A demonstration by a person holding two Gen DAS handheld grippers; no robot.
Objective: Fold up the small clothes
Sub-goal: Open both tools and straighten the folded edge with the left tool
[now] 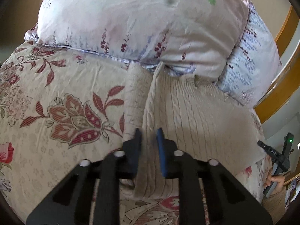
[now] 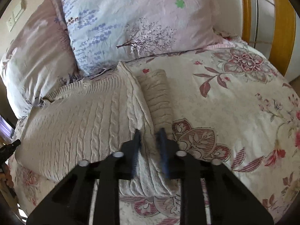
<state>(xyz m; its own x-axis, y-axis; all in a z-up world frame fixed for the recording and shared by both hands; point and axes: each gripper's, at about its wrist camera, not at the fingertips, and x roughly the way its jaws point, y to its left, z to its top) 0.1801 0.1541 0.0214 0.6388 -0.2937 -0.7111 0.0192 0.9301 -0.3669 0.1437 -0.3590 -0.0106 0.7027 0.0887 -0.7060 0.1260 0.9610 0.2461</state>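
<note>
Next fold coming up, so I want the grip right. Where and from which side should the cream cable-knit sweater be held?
Hold the cream cable-knit sweater at its near hem corners, coming in low from the bed's foot side. It lies flat, collar toward the pillows, so only its edges offer a pinchable lip. The left gripper and right gripper each appear to pinch a side fold there already.

Bed: floral cream bedspread (image 2: 234,101) beneath the tongs
Pillows: pale lavender-print pillows (image 2: 131,22) ahead
Frame: orange wooden bed frame (image 2: 281,28) far right
</note>
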